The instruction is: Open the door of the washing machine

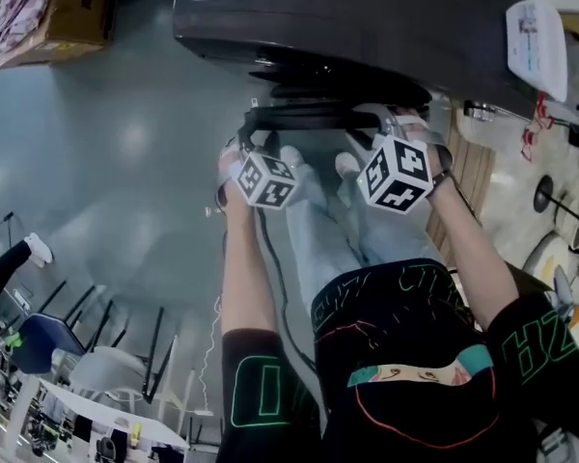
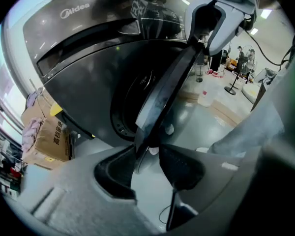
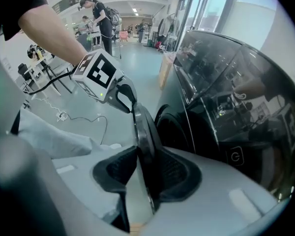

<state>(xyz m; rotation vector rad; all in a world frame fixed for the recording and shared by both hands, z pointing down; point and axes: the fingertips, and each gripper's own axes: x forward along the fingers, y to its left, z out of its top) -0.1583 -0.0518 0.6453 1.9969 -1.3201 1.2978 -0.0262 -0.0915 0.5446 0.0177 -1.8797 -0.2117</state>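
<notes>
The dark washing machine stands at the top of the head view. Its round door is swung partly away from the drum opening. My left gripper straddles the door's rim. The rim lies against one pad, and a slit of floor shows before the other. My right gripper is shut on the rim farther along, both pads against it. Each gripper shows in the other's view: the right gripper and the left gripper.
A cardboard box sits on the floor left of the machine. Chairs and a cluttered desk fill the lower left. The person's legs stand right under the door. A cable trails on the floor, and people stand far back.
</notes>
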